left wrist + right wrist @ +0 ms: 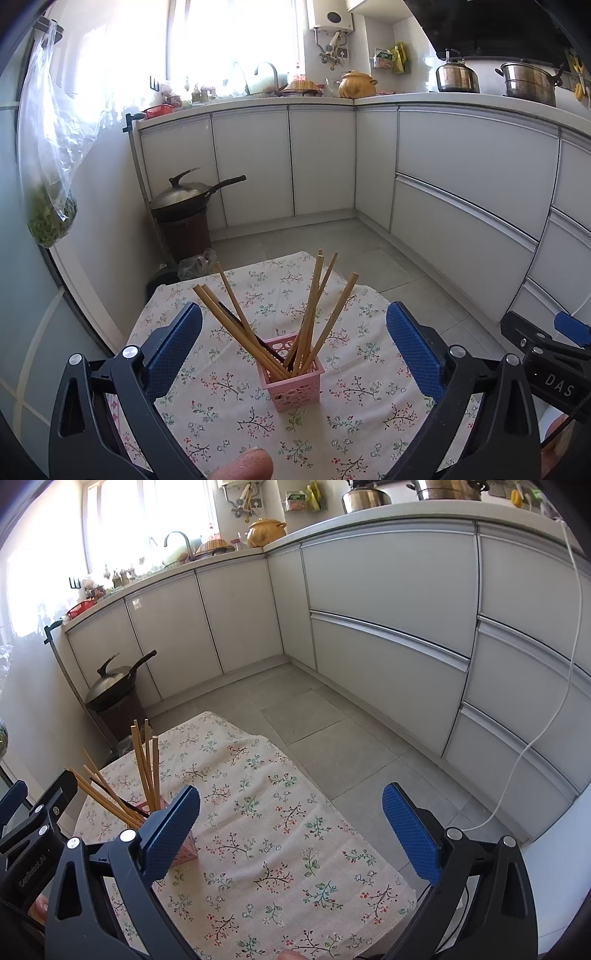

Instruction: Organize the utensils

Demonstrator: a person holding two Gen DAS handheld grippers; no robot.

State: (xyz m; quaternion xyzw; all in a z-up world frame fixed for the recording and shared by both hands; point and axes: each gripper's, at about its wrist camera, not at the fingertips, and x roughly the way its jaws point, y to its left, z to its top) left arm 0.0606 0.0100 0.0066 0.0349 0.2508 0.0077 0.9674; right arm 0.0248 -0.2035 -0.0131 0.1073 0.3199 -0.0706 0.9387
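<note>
Your left gripper (293,339) hangs with its blue pads spread wide, holding nothing, and the pink basket (293,384) sits on the floral tablecloth (221,406) right between and just ahead of them. The chopsticks (314,314) all stand in that basket with their lower ends down inside it and their long axes near upright. They fan into two groups: one group (229,321) leans up and to your left, the other rises steeply and tips slightly right. A dark stick (255,339) lies among the left-leaning ones.

Your right gripper (291,827) is also spread open and empty, hovering over bare cloth to the right of the basket (184,849), whose lower corner peeks out beside its left pad. Your fingertip (243,465) shows at the bottom edge of the left view.
</note>
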